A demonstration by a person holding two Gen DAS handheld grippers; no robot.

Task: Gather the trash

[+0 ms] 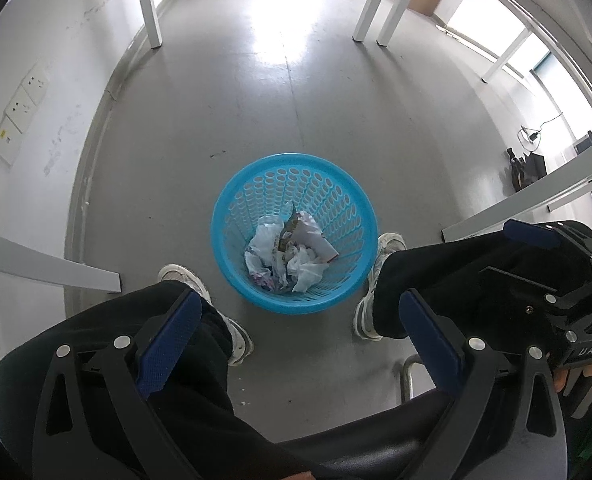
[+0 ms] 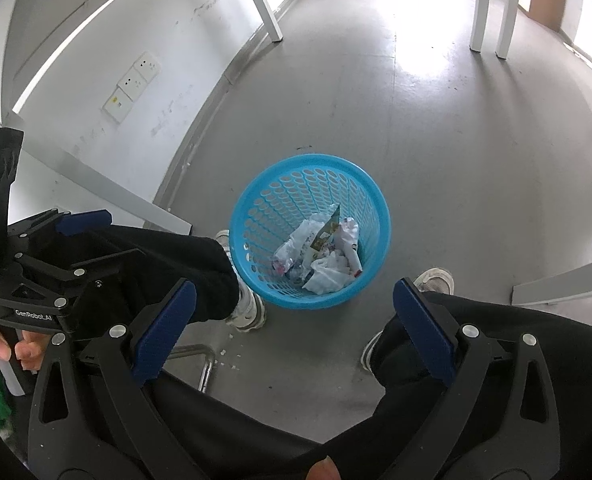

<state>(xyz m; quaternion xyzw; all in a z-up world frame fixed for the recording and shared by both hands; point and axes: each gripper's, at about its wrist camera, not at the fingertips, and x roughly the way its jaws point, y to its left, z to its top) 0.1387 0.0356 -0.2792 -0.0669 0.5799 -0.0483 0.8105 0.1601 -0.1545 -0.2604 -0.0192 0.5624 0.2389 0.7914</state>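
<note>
Both tongs spread wide, left tongs (image 1: 296, 340) and right tongs (image 2: 296, 332) gripping nothing, hovering above blue perforated wastebasket (image 1: 252, 184) on floor between sneakers. Crumpled wrappers and tissue (image 1: 286, 252) inside: likely light, soft, crushable; best pinched at a raised fold.

Left gripper (image 2: 20, 288) black body, near left in the right wrist view: "GenRobot.AI" in white.
Right gripper (image 1: 588, 320) black body, near right in the left wrist view: "UAS" in pale letters; the rest cannot be read.
</note>
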